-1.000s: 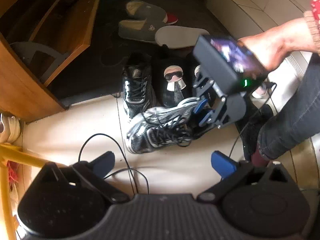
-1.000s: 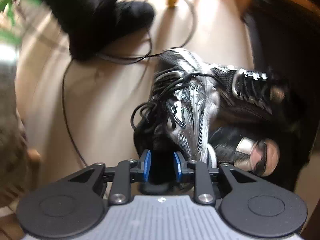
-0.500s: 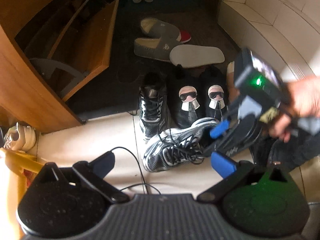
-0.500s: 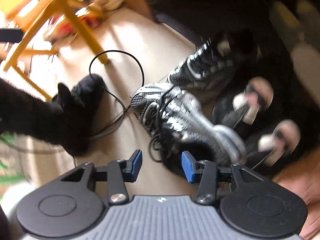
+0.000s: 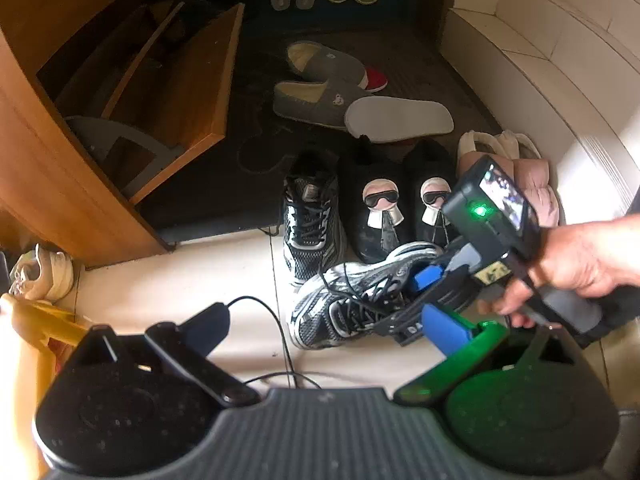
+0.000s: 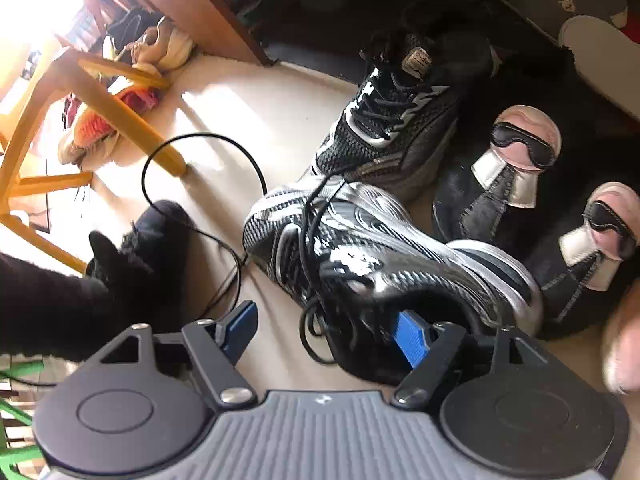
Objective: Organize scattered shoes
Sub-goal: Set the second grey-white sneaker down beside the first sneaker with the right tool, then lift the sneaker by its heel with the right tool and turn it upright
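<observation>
The left gripper [image 5: 320, 320] hangs nearest, jaws spread wide with nothing between them, above pale floor tiles [image 5: 180, 280] and a looping black cable [image 5: 276, 320]. Just beyond it lies the silver sneaker [image 5: 352, 300], tipped on its side on the tiles. The right gripper [image 6: 320, 332], held in the person's right hand [image 5: 580, 264], is at that sneaker's heel end with its jaws opening: one blue pad [image 6: 412, 338] sits at the heel collar, the other stands clear of the shoe, so nothing is clamped. Touching the silver sneaker's toe, on the far side, its matching black sneaker [image 5: 310, 220] stands upright at the edge of a dark mat [image 5: 248, 160]. Right of that one sits a pair of black slippers [image 5: 384, 208] with sunglasses faces, then pink slippers [image 5: 528, 176]. Farther beyond the silver sneaker lie grey slippers [image 5: 316, 100] and a white insole [image 5: 400, 118]; a wooden shoe cabinet [image 5: 120, 100] stands open, far left.
</observation>
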Available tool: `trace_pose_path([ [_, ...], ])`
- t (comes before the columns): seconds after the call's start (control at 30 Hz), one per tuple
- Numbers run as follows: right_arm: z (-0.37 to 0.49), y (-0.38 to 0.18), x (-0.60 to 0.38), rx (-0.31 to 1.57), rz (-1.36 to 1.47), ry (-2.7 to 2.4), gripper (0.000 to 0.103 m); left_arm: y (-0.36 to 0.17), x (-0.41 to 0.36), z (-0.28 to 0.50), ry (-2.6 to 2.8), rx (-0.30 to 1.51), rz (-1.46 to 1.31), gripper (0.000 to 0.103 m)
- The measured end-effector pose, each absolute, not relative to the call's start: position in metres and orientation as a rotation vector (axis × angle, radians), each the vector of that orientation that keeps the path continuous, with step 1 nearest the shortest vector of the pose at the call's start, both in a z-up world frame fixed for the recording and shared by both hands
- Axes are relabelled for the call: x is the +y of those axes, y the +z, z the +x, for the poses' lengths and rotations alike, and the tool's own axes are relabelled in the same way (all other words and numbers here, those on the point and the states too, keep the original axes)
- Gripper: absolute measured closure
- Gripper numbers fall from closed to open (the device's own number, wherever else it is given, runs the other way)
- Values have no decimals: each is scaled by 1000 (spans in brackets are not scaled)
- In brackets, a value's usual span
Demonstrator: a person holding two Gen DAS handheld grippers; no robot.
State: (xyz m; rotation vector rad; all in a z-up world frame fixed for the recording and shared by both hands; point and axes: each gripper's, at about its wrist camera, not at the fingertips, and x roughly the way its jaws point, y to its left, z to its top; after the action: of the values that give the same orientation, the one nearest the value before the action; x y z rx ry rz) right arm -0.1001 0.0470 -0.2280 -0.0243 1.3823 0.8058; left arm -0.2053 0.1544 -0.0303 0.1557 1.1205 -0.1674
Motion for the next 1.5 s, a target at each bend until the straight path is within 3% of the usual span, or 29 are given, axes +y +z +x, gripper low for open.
trace_pose_path([
  [0.13, -101, -237, 53, 1372, -16, 811, 21, -35, 154, -202, -176, 1144, 155, 0],
  [0.2, -102, -240, 57, 1366, -34, 830, 10, -37, 154, -201, -176, 1153, 153, 0],
  [0.3, -107, -241, 62, 1351, -63, 849, 10, -40, 155, -198, -174, 1162, 143, 0],
  [0.33, -107, -240, 60, 1346, -52, 853, 12, -42, 156, -198, -170, 1169, 142, 0],
  [0.4, -105, -239, 55, 1348, -33, 853, 34, -44, 156, -198, -163, 1179, 150, 0],
  [0.47, -99, -238, 46, 1374, 24, 845, 49, -44, 156, -198, -163, 1182, 151, 0],
  [0.6, -101, -231, 43, 1371, 31, 878, 61, -41, 154, -200, -170, 1161, 152, 0],
  [0.77, -102, -226, 37, 1372, 50, 785, 60, -40, 151, -201, -182, 1155, 172, 0],
  [1.13, -89, -230, 24, 1390, 210, 606, 41, -38, 150, -202, -176, 1148, 177, 0],
  [1.5, -84, -236, 33, 1396, 258, 524, 41, -46, 148, -197, -171, 1177, 195, 0],
])
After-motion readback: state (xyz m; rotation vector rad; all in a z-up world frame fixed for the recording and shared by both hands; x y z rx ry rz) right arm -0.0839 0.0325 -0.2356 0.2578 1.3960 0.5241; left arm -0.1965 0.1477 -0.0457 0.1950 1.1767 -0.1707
